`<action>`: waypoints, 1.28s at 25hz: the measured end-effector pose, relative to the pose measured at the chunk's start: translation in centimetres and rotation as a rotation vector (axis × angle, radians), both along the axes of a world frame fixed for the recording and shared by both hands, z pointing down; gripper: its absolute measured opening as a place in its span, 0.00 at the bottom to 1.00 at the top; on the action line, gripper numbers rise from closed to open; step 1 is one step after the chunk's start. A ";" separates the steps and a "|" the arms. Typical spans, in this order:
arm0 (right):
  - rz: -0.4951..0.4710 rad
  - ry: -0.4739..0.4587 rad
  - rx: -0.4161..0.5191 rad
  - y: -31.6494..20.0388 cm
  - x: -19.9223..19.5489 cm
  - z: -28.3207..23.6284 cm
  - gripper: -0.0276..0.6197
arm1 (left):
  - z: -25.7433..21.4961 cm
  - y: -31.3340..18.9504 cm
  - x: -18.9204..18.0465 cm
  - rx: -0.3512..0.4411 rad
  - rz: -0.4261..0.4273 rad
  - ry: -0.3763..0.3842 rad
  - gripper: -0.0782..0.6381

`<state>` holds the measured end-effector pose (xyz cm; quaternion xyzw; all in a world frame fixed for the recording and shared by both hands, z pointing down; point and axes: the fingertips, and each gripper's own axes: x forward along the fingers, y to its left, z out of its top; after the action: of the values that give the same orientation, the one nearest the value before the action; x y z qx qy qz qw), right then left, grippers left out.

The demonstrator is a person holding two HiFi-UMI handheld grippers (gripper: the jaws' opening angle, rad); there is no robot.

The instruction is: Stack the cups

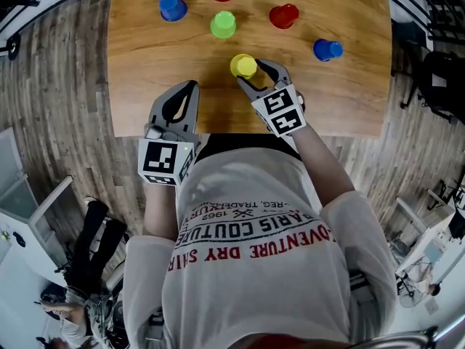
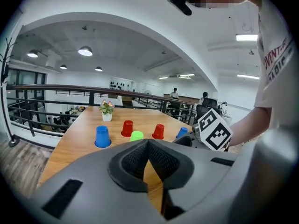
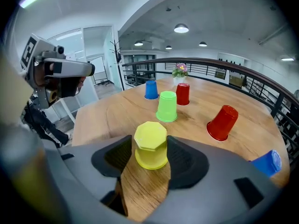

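Six cups (image 1: 223, 24) apart on the desk (image 1: 145, 64), none on top of another. Yellow cup (image 1: 243, 65) upside down between the spread jaws of the right gripper (image 1: 253, 73), close on both sides, likely for a lift onto another cup. Left gripper (image 1: 192, 86) near the desk edge, out of the way, jaws pressed together on nothing.

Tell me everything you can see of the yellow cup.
The yellow cup is a small, plastic-looking tumbler with an eight-sided base. It stands upside down with its rim on the wooden table, and it is the cup nearest the person. It sits between the open jaws of the right gripper, whose pads flank its sides; whether they touch it is unclear. No other cup touches it.
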<state>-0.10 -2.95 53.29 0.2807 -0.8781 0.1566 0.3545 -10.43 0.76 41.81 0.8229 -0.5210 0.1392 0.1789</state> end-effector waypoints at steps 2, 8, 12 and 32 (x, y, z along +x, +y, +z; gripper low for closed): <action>0.001 0.002 0.005 -0.1 -0.1 0.0 0.40 | 0.2 0.1 -0.3 -0.007 -0.013 0.003 0.13; -0.028 -0.015 0.020 -1.0 -1.6 -0.4 0.39 | 0.6 0.0 -1.1 -0.019 -0.039 0.002 0.13; -0.060 -0.021 0.023 -1.4 -3.4 -0.6 0.39 | 0.4 -0.1 -1.4 -0.013 -0.050 0.001 0.13; -0.031 -0.055 0.046 -1.4 -5.5 -1.3 0.53 | 0.2 0.8 -2.9 -0.002 -0.056 -0.007 0.13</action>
<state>-5.56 -4.34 51.99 0.2709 -0.8951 0.1386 0.3258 -13.31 1.54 42.03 0.8072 -0.5446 0.1375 0.1816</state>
